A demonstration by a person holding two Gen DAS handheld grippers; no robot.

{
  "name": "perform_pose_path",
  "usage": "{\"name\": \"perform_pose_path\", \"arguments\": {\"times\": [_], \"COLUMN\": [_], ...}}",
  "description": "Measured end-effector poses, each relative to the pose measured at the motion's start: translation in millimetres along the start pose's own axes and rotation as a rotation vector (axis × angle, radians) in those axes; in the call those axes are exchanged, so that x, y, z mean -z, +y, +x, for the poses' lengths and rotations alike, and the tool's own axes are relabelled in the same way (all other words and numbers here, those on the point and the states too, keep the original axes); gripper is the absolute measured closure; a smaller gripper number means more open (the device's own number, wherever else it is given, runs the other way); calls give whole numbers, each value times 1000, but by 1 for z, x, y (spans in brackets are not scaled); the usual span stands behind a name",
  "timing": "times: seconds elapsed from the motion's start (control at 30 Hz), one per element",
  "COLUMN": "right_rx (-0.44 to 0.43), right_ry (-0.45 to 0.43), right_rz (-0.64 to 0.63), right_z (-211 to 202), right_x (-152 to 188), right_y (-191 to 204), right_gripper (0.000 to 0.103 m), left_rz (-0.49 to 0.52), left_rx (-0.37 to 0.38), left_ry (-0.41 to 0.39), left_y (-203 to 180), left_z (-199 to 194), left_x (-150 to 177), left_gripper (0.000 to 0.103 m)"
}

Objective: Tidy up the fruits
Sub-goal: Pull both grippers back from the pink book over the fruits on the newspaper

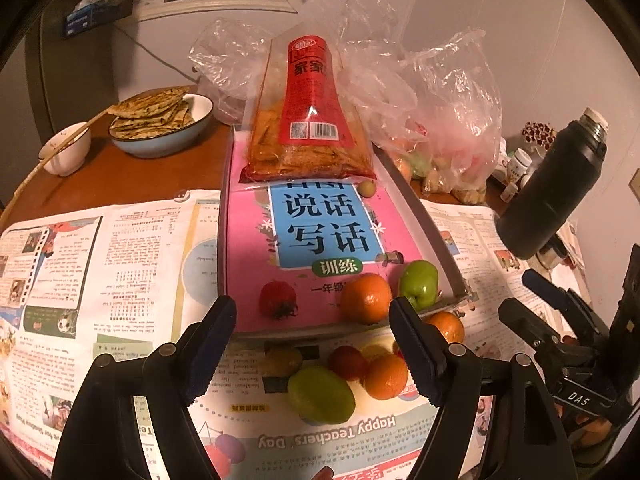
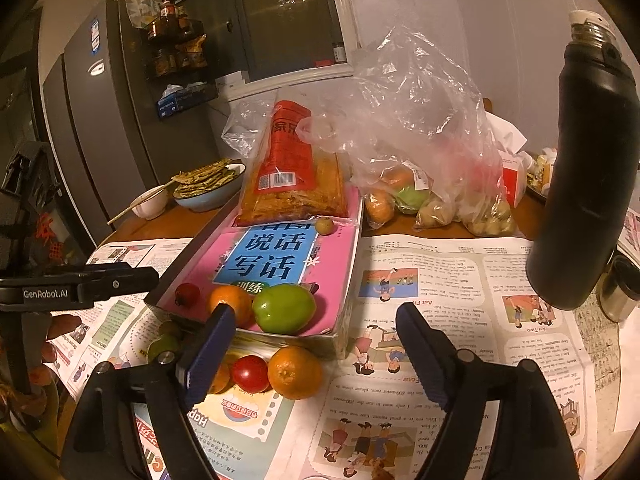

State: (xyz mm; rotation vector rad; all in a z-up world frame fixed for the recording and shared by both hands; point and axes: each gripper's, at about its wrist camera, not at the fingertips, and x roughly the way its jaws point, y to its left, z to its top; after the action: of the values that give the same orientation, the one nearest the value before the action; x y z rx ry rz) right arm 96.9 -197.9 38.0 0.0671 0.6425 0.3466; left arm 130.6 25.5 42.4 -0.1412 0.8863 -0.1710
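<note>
Task midway: both the left gripper (image 1: 312, 344) and right gripper (image 2: 316, 344) gape wide and empty; three fruits sit in the box (image 2: 344, 320), while several loose fruits (image 2: 294, 372) remain on the newspaper (image 2: 460, 280) just beside it

Both wrist views look forward-down, close over desk (image 1: 120, 168); left sits left of right; shared: shallow box (image 1: 424, 216) with fruit, snack bag (image 2: 292, 168), black flask (image 2: 580, 184)

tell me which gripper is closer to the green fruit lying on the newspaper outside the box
Left. The left gripper hangs open right over the green fruit, which sits between its fingers' line of view. The right gripper is off to the side, past the oranges.
</note>
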Motion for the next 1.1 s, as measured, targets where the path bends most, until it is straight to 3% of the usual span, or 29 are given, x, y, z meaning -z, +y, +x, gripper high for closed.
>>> {"name": "perform_pose_path", "arguments": {"times": [0.1,0.57,0.63,1.1], "right_rx": [5,14,20,32], "right_ry": [2,9,7,18], "right_rz": [-7,-24,-27,-21], "right_z": [-1,-7,-9,-15], "right_x": [1,2,3,11], "right_y": [3,9,10,6], "right_gripper": [14,13,7,7], "left_rz": [16,48,50,58], "left_rx": [-2,2,0,-12], "left_ry": [4,12,13,38], "left_y": [-3,-9,-8,-1], "left_z": [-1,-9,-11,-15], "left_x": [3,14,15,28], "left_gripper": [23,23,23,23]}}
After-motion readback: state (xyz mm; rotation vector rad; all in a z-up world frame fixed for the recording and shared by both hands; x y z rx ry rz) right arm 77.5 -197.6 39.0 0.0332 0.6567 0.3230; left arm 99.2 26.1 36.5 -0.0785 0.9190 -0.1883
